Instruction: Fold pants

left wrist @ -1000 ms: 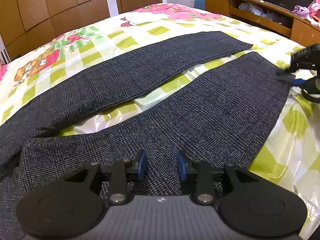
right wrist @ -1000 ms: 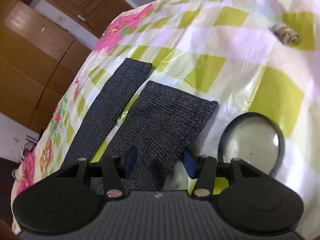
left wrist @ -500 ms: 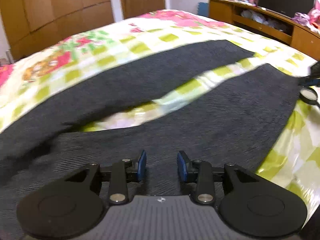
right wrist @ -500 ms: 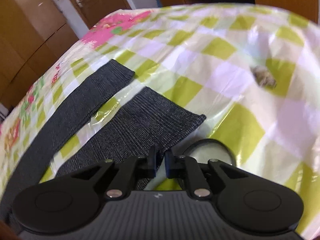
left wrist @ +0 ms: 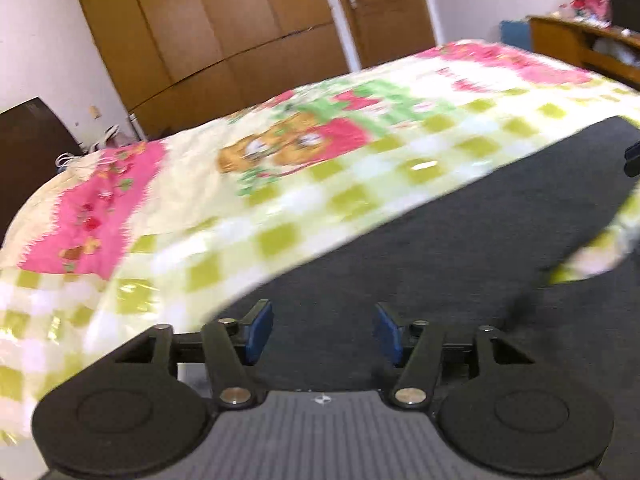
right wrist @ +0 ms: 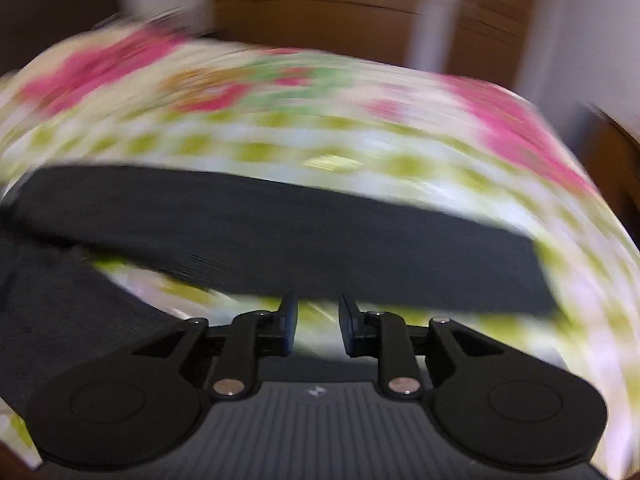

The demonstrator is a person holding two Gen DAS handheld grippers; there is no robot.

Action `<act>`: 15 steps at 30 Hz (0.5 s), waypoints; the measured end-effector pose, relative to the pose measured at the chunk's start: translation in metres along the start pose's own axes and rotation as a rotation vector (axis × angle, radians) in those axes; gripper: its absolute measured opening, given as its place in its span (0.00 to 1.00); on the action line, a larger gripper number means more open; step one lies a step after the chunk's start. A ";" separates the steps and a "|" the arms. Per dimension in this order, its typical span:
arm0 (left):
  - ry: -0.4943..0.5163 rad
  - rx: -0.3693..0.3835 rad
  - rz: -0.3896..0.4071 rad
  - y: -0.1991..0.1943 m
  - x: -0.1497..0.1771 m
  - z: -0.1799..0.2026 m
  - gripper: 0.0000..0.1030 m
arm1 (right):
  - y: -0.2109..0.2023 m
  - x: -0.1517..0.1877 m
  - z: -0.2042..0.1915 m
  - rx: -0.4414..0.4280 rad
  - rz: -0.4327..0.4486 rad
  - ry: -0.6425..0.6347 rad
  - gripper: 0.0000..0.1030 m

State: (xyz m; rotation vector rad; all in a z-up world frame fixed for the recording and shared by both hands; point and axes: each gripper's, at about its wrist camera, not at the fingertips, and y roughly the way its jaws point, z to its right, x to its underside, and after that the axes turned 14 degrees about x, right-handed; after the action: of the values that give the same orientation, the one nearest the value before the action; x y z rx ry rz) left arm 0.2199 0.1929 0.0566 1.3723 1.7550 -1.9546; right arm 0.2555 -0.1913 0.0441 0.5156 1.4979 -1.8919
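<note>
**Pants lie ahead of both grippers**

The left gripper (left wrist: 323,334) has its jaws opening, with nothing between them. The dark pants (left wrist: 460,248) lie right under it and run long to the right across the bed (left wrist: 280,184). The right gripper (right wrist: 318,326) is opening too, empty. A pant leg (right wrist: 280,240) lies crosswise just ahead. All is blurry; the pants' ends are cut off.

Item: I'm seeing dark grey pants (left wrist: 460,248) of finely woven cloth.
Pose: they're lying spread flat on the checked bed cover, both legs stretched out.
Far leg: in my right wrist view it's running as a long band (right wrist: 280,236) across the bed, its hem at the right.
Legs: they're lying apart, bed cover showing between them.
Clarity: both views are blurring.
</note>
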 end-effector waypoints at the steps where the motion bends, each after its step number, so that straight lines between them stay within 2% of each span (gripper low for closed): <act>1: -0.010 -0.005 -0.024 0.011 -0.003 -0.021 0.67 | 0.017 -0.018 -0.015 -0.042 -0.005 -0.053 0.22; 5: -0.048 -0.021 -0.110 0.053 -0.004 -0.083 0.67 | 0.083 -0.067 -0.067 -0.105 0.004 -0.258 0.26; 8: -0.082 0.007 -0.170 0.076 0.003 -0.109 0.67 | 0.118 -0.083 -0.089 -0.131 -0.003 -0.355 0.29; 9: -0.078 0.007 -0.190 0.082 0.006 -0.113 0.67 | 0.128 -0.086 -0.095 -0.139 -0.003 -0.382 0.33; 10: -0.065 0.004 -0.207 0.090 0.008 -0.117 0.68 | 0.136 -0.088 -0.099 -0.146 0.001 -0.402 0.37; 15: -0.054 0.053 -0.273 0.110 0.013 -0.124 0.74 | 0.165 -0.100 -0.106 -0.187 0.001 -0.410 0.40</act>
State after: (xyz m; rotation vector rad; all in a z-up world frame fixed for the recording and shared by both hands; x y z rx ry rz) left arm 0.3478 0.2727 -0.0137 1.1322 1.9662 -2.1660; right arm 0.4315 -0.0846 -0.0330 0.0361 1.3753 -1.7052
